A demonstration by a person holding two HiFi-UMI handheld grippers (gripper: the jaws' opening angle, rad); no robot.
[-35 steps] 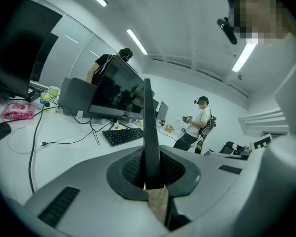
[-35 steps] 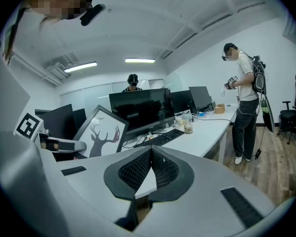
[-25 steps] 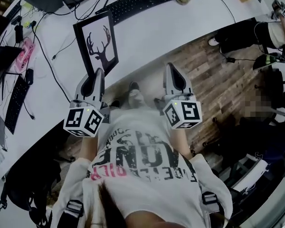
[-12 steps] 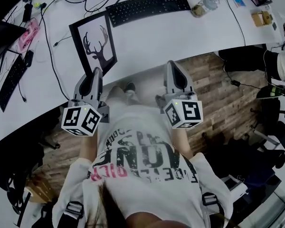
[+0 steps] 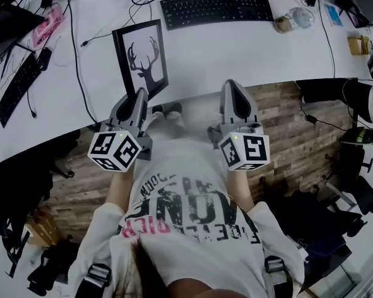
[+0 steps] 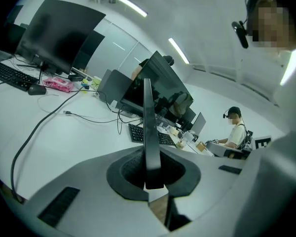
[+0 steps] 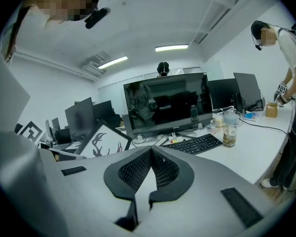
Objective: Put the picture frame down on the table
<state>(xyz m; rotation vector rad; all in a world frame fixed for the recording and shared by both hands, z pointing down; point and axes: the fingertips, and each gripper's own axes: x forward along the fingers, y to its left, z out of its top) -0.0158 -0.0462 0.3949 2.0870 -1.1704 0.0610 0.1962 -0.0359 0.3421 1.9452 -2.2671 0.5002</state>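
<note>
Left tongs (image 6: 150,174) pinch the near edge of the deer picture frame (image 5: 142,58) over the desk (image 5: 236,48) front, right tongs (image 7: 150,154) pressed together and empty, so it seems best to lower the frame flat gently before letting go.

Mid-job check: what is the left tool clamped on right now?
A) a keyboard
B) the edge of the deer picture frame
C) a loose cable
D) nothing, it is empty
B: in the left gripper view the left tool has its pads closed on the thin black edge of the picture frame, and the head view shows that same tool at the lower corner of the deer print.
</note>
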